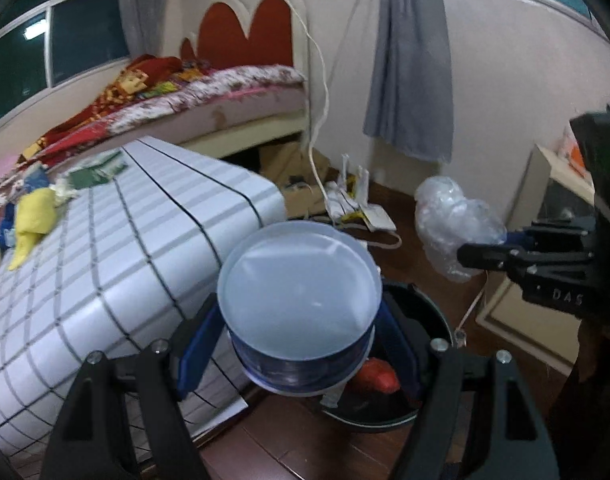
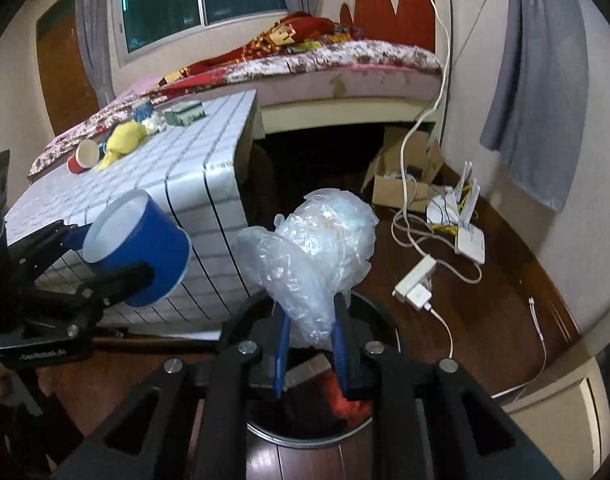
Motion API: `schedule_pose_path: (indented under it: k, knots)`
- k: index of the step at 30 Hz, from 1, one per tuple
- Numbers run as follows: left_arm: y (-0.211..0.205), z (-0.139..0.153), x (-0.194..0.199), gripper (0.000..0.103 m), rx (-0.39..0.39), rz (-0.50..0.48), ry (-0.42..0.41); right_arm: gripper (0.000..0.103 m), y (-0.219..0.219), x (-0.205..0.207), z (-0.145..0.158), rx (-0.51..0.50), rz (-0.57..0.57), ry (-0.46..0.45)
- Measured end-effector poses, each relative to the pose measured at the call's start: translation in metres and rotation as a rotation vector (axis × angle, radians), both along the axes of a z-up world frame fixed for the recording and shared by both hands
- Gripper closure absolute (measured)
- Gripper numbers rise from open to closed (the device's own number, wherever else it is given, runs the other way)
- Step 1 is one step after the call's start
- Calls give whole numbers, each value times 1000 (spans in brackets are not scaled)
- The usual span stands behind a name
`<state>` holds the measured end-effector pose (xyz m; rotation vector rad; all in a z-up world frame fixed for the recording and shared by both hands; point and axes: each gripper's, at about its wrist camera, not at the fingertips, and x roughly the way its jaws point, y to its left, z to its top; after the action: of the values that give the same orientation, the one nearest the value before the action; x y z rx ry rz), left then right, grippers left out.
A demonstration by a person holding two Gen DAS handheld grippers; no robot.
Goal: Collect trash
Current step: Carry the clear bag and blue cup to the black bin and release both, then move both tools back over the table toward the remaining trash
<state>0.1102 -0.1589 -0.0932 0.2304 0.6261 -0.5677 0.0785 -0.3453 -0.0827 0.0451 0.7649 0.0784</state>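
Note:
My left gripper (image 1: pixel 301 344) is shut on a blue paper cup (image 1: pixel 299 300) with a white inside, held over the edge of a black trash bin (image 1: pixel 429 312) on the floor. The cup also shows in the right wrist view (image 2: pixel 141 248). My right gripper (image 2: pixel 311 344) is shut on a crumpled clear plastic bag (image 2: pixel 317 256), held above the same bin (image 2: pixel 369 308). The bag shows at the right in the left wrist view (image 1: pixel 453 224). Something red (image 1: pixel 377 376) lies inside the bin.
A low table with a white grid cloth (image 2: pixel 153 176) stands left of the bin, bearing a yellow wad (image 2: pixel 123 140), a red cup (image 2: pixel 83 156) and a green box (image 2: pixel 185 114). Behind is a bed (image 2: pixel 345 64). A router, power strip (image 2: pixel 415 282) and cables lie on the floor.

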Motion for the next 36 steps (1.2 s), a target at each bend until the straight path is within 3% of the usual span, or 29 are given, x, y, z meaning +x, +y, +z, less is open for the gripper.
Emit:
schedule_pose_path:
  k: [17, 19, 20, 21, 22, 27, 36]
  knots:
    - [-44, -77, 29, 25, 56, -105, 232, 82, -26, 16, -85, 13, 102, 225]
    - [-46, -85, 34, 18, 54, -108, 264, 66, -22, 24, -102, -4, 141, 283]
    - [-46, -89, 37, 11, 63, -91, 279, 34, -21, 27, -111, -52, 131, 310]
    - [-43, -91, 41, 0, 57, -59, 283, 19, -23, 29, -118, -88, 103, 327]
    - [-37, -91, 43, 1, 41, -23, 280, 8, -28, 30, -123, -92, 69, 328]
    - [-18, -95, 44, 1, 68, 78, 256, 1, -45, 32, -121, -73, -6, 303]
    - [-10, -90, 38, 0, 80, 100, 215, 1, -32, 35, -122, -89, -1, 288]
